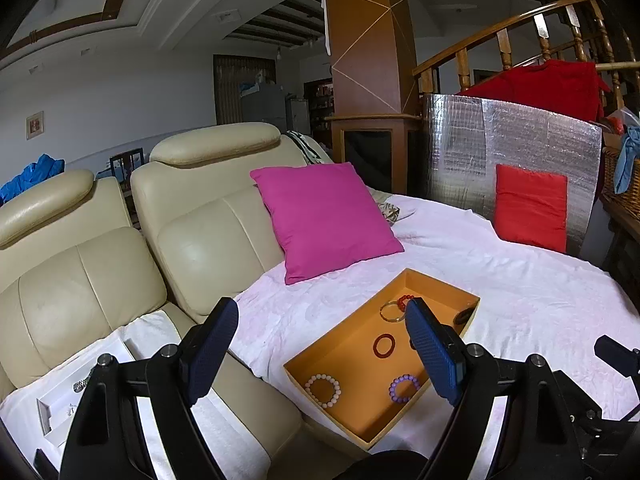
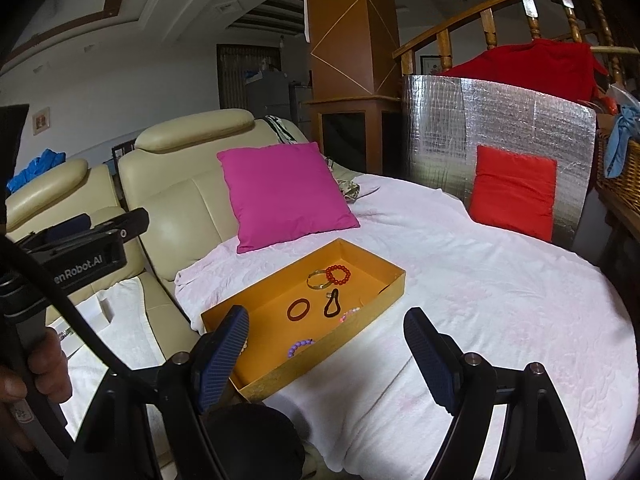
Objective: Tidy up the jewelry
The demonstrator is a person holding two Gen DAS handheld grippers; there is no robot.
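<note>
Nearest the lens, both tools are seen spread wide and holding nothing: the left tool [image 1: 320, 352] is poised over the near left end of the orange tray [image 1: 344, 350], the right tool [image 2: 326, 354] over its near right corner and the white bedspread [image 2: 480, 280].

The jewelry lies loose on the tray floor, the tray resting on the bedspread just beside the cream sofa [image 1: 192, 248]. From left to right are found a pale pink bead bracelet [image 1: 323, 391], a dark red ring bangle [image 1: 384, 346], a purple bead bracelet [image 1: 404, 388], a thin gold bangle [image 1: 391, 311] touching a red bead bracelet [image 1: 404, 301], and a black loop [image 2: 331, 303].

The bead strands are judged light, limp and liable to roll, so a pinch across the strand at one side is thought best. The bangles are judged stiff, smooth and slippery; one wall of the rim should be gripped.

On the sofa seat a white box [image 1: 60, 400] with a watch-like piece is partly cut off by the left tool. A small pinkish item by the tray's right wall cannot be made out.
</note>
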